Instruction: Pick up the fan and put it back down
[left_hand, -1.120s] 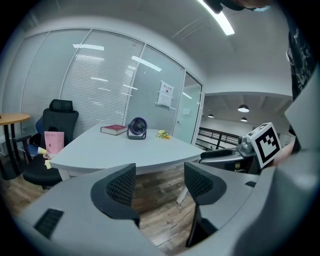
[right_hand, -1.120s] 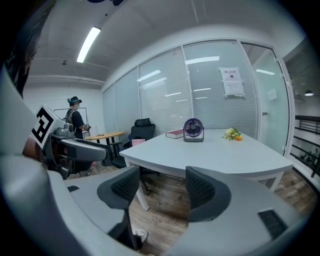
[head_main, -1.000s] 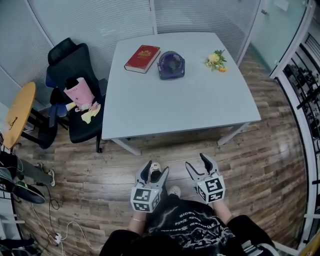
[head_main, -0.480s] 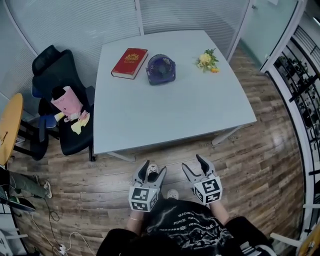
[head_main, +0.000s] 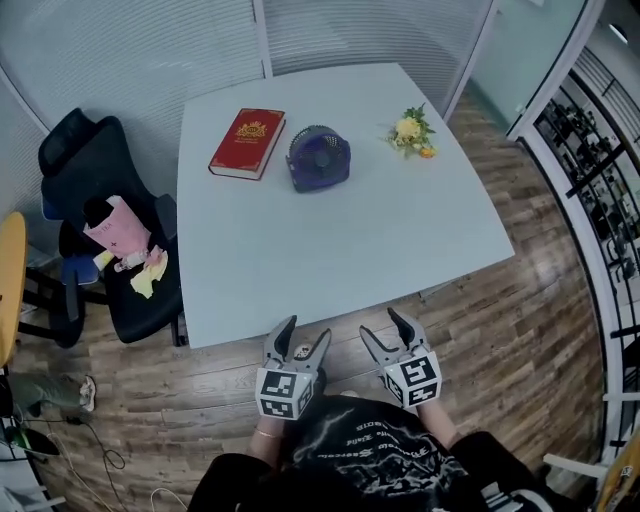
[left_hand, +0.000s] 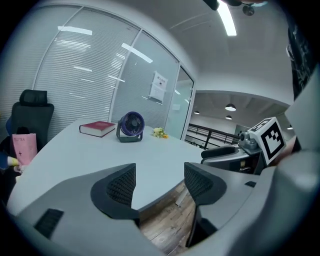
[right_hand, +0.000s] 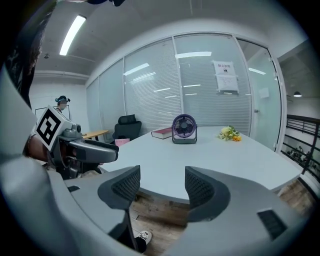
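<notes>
1. Tabletop (head_main: 330, 250) nearer than 1 s ago; person's closing in.
2. Fan (head_main: 318, 158) upright at far side by red book (head_main: 247, 143), untouched.
3. Left gripper (head_main: 304, 336) & right gripper (head_main: 384, 326): jaws apart, empty; pickup not begun.

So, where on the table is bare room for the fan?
The table is bare from the purple fan to its near edge, and between fan and flowers. Crowded only far left: red book close beside the fan.
</notes>
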